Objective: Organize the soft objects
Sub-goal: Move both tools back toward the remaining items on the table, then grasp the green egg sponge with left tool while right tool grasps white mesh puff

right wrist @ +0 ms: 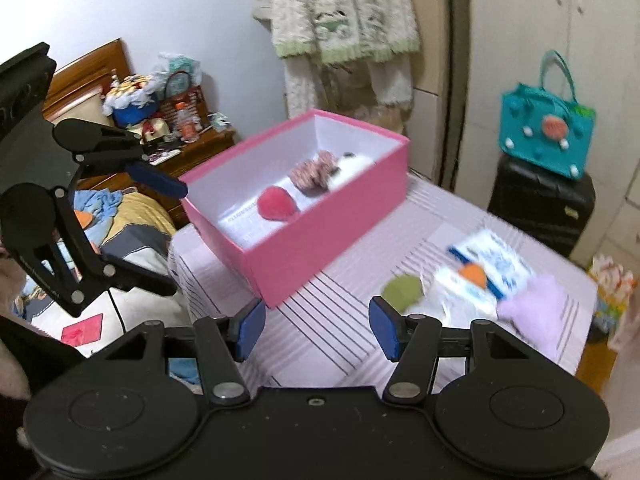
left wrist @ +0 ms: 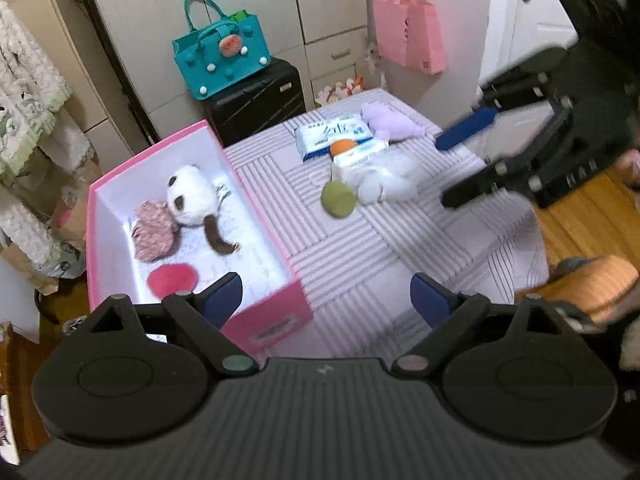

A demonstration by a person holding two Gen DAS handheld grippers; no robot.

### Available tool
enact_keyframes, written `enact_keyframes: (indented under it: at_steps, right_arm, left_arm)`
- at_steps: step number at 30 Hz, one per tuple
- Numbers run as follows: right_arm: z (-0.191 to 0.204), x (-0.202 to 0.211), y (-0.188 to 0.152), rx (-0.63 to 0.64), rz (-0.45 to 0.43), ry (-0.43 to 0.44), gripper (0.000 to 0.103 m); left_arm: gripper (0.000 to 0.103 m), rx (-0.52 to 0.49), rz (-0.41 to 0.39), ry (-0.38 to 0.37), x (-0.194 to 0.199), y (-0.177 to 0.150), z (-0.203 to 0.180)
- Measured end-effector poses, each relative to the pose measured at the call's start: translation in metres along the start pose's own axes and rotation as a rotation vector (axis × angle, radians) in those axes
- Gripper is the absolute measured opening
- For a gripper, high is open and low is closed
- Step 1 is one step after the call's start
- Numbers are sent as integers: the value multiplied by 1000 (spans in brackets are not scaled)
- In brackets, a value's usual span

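Two grippers hang empty: left gripper (left wrist: pixel 326 300) with fingers spread wide, right gripper (right wrist: pixel 316 330) half-spread. Pink box (left wrist: pixel 276 312) on the tabletop (left wrist: pixel 360 248) holds a panda plush (left wrist: pixel 190 196), half hidden from the right camera; loose soft objects (right wrist: pixel 472 280) blur there

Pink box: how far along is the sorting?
Done: panda plush, floral pouch and red puff lie in the pink box. In hand: nothing; left gripper and right gripper are open. Left: green puff, orange puff, tissue packs, purple plush, white plush.
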State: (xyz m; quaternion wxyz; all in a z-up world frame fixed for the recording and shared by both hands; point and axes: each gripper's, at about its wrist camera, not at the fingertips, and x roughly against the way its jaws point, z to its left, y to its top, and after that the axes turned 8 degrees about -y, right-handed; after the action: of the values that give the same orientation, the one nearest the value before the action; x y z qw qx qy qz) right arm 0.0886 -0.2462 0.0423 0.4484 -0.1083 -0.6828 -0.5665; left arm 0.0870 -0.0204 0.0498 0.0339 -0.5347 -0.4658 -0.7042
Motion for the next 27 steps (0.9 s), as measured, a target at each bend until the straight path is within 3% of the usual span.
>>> enact_keyframes:
  at_steps: [12,15,20,24,27]
  right_arm:
    - [-46,-28,-56,-54,-59,-102,67]
    - [-60,-43,-66,-63,-89,-133,67]
    - [-72,-74,-76,-41,-133,-162,67]
    - [-72,-93,-82,27,-177,-209,73]
    - [-74,-105,-83,42,-192,-223,84]
  left_arm:
    - [91,13,-168,-58,-58,30,-22]
    - [91,36,-206,-26,-73,35,-22]
    - [90,39,-231,104,-110,43,-24]
    - [89,59,-223,113,-132,50,-18]
    - [85,93,-206,89,-148,55,-13]
